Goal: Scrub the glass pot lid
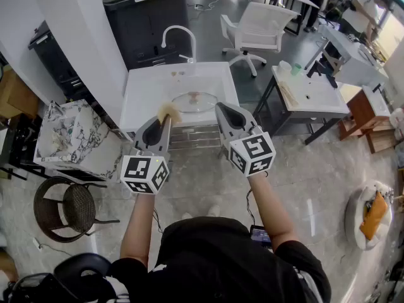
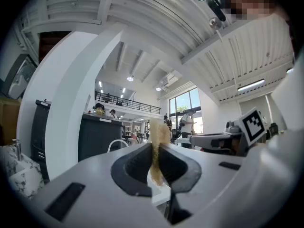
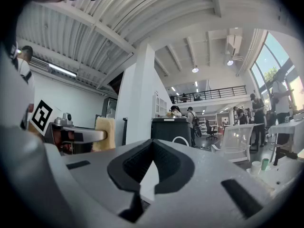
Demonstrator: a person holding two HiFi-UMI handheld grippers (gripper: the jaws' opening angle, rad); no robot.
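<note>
As both grippers hung short of the glass pot lid (image 1: pixel 194 101), which lay knob-up on the white sink (image 1: pixel 144 92), left gripper (image 1: pixel 164 120) jaws pinched a yellow sponge (image 1: pixel 169 111); right gripper (image 1: pixel 222 110) jaws were pressed together, empty. Judged: right should steady the rim, sponge pressed flat. Faucet (image 1: pixel 178 40) stood behind lid, a possible snag.

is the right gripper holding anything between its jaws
No, the right gripper has its jaws shut together with nothing between them.
</note>
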